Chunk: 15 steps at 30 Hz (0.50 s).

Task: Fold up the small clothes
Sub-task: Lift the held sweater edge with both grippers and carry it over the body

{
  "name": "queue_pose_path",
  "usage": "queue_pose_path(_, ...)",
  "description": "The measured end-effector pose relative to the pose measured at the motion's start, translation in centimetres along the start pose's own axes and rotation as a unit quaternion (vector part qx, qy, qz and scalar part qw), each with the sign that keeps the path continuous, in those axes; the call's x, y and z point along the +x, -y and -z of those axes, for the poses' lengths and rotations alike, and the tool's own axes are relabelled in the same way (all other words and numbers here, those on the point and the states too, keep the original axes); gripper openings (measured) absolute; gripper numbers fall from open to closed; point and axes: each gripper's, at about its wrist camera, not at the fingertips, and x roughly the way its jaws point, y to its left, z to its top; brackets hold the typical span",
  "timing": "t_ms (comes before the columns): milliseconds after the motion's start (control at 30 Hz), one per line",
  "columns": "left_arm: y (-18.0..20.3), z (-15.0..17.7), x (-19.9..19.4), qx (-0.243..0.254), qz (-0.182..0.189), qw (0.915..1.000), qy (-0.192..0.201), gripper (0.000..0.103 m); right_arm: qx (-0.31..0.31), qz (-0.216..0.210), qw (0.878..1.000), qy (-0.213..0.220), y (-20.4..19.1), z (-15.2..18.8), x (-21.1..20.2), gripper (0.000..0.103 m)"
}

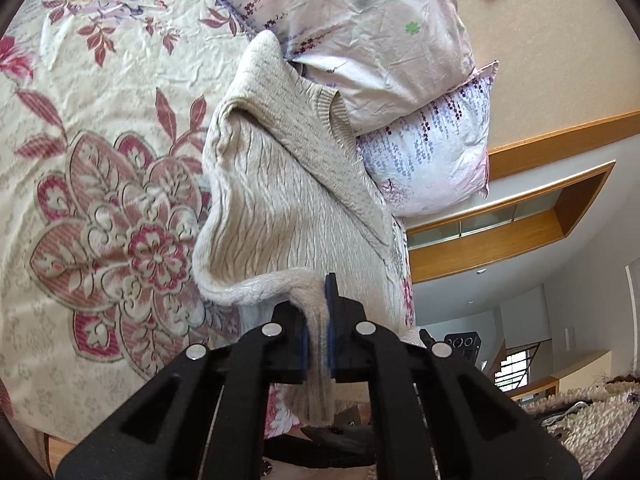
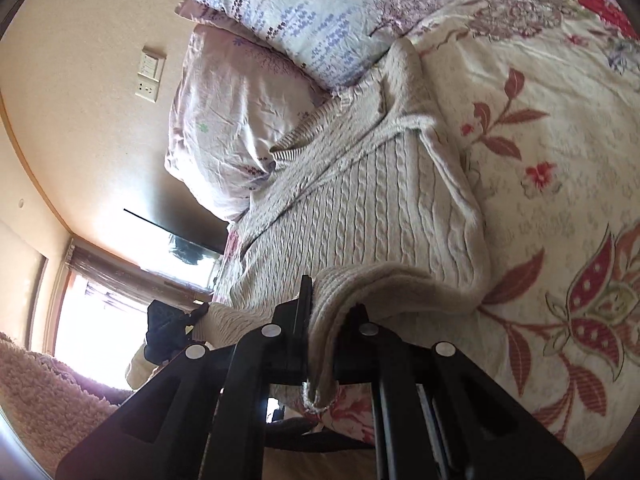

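A cream cable-knit sweater (image 1: 288,200) lies on a floral quilted bedspread (image 1: 100,200), its far end against two crumpled printed pillows (image 1: 360,32). The knit is thick and ropy, with ribbed bands at the hem and cuff. The left gripper (image 1: 318,320), black with blue pads, has its jaws clamped on a bunched fold of the sweater's near edge, the fabric draping down between the fingers. The right gripper (image 2: 320,320) likewise pinches the fuzzy rolled edge of the sweater (image 2: 360,208), lifting it slightly off the bedspread (image 2: 560,200).
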Motion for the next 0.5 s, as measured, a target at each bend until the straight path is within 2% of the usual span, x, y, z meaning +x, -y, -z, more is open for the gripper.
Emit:
queue_pose_path(200, 1.5, -2.2, 0.8, 0.022, -0.02, 0.9985, 0.045, 0.006, -0.039, 0.038, 0.996, 0.07, -2.1, -2.7, 0.1, 0.008)
queue_pose_path(300, 1.9, -3.5, 1.0, 0.021, -0.023, 0.997, 0.071, 0.006, -0.052, 0.043, 0.993, 0.101, -2.8, -4.1, 0.0, 0.008)
queue_pose_path(500, 3.0, -5.8, 1.8, 0.029, -0.004, 0.9952, 0.094, 0.006, -0.072, 0.027, 0.99, 0.115, -3.8, -6.3, 1.3, 0.008)
